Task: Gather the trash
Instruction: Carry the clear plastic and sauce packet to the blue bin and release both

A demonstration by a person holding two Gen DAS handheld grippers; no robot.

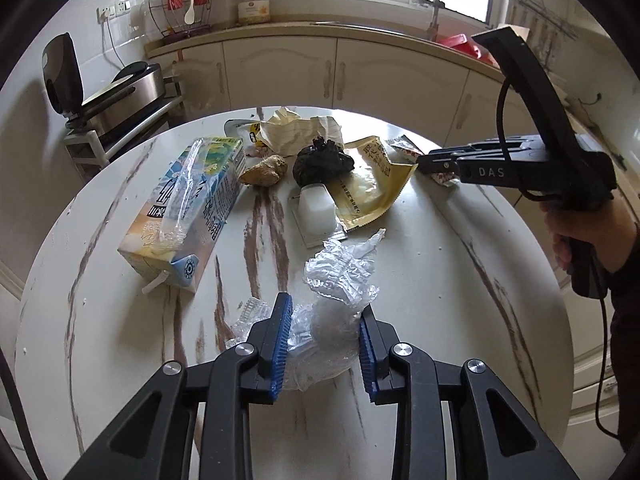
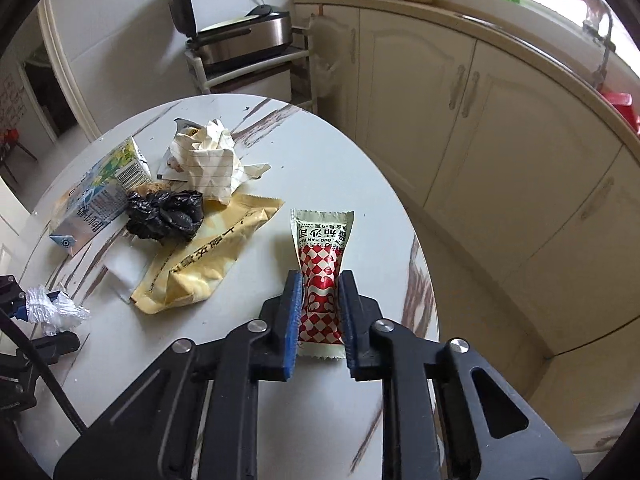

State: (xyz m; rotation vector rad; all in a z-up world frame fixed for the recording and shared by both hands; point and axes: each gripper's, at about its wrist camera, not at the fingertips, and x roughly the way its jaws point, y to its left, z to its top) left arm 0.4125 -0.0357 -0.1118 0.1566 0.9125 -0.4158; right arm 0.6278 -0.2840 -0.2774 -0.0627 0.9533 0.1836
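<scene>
Trash lies scattered on a round white marble-look table (image 1: pixel 440 300). My left gripper (image 1: pixel 324 316) is shut on a crumpled clear plastic wrap (image 1: pixel 340 276) at the table's near side. In the right wrist view my right gripper (image 2: pixel 319 292) is shut on a red-and-white checked sauce packet (image 2: pixel 322 252) near the table's right edge. That gripper (image 1: pixel 424 162) also shows at the right of the left wrist view, held by a hand. A drink carton (image 1: pixel 192 208), black bag (image 1: pixel 322 162), yellow pouch (image 1: pixel 372 184), crumpled lined paper (image 2: pixel 212 160) and white plastic cup (image 1: pixel 316 210) lie mid-table.
Cream cabinets (image 1: pixel 320 72) and a counter with a faucet (image 1: pixel 434 12) run behind the table. A rack with a steel cooker (image 1: pixel 120 96) stands at the left. The table's right edge (image 2: pixel 424 280) drops to the floor beside the right gripper.
</scene>
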